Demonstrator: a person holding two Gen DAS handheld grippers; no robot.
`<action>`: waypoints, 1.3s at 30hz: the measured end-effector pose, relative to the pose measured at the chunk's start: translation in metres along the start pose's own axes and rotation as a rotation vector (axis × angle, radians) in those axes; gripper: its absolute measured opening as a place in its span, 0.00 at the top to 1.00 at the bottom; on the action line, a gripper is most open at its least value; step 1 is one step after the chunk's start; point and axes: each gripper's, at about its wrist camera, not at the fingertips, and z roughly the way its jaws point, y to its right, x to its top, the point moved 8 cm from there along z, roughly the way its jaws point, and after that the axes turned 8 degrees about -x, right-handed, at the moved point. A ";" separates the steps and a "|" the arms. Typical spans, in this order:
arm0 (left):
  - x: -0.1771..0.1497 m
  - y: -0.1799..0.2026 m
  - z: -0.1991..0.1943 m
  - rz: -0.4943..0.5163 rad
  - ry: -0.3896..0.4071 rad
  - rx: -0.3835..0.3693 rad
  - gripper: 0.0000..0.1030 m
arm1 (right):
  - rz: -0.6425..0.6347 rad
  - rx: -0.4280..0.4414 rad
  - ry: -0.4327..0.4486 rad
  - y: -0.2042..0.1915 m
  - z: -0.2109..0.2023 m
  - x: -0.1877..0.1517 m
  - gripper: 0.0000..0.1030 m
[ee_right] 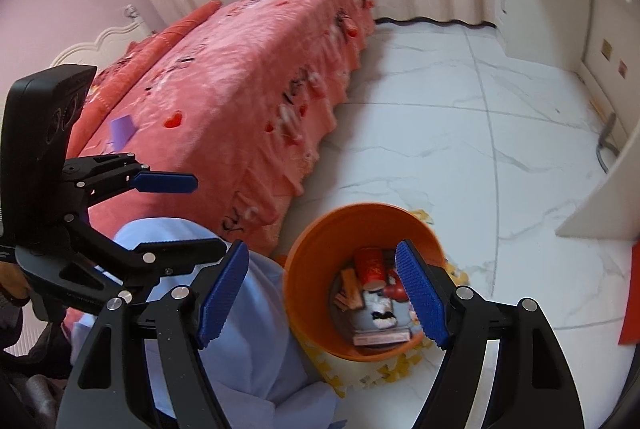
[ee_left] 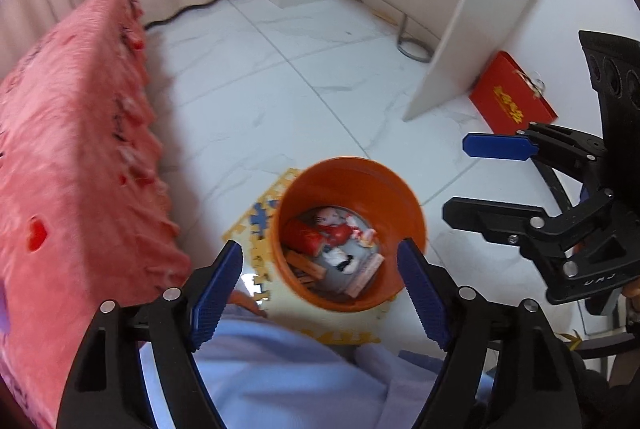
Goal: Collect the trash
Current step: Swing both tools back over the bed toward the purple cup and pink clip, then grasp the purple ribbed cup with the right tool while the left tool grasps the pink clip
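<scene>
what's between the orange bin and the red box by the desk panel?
Bare white marble floor only, as the left wrist view shows: nothing lies between the orange bin and the red box. The right gripper hangs open above that stretch.

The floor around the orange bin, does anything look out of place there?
Yes. A red envelope-like packet lies loose on the white floor beside the desk panel, well apart from the orange bin. Puzzle foam mat pieces under the bin look pulled apart.
</scene>
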 end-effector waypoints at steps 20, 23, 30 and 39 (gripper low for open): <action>-0.143 -0.162 -0.160 -0.434 0.182 0.305 0.06 | -0.364 0.267 -0.024 -0.255 0.028 0.053 0.26; -0.168 -0.196 -0.178 -0.512 0.188 0.354 0.06 | -0.417 0.302 -0.035 -0.295 0.042 0.062 0.26; -0.207 -0.270 -0.211 -0.630 0.223 0.406 0.06 | -0.511 0.346 -0.053 -0.376 0.076 0.086 0.26; -0.239 -0.367 -0.215 -0.775 0.238 0.380 0.06 | -0.533 0.381 -0.088 -0.446 0.139 0.122 0.26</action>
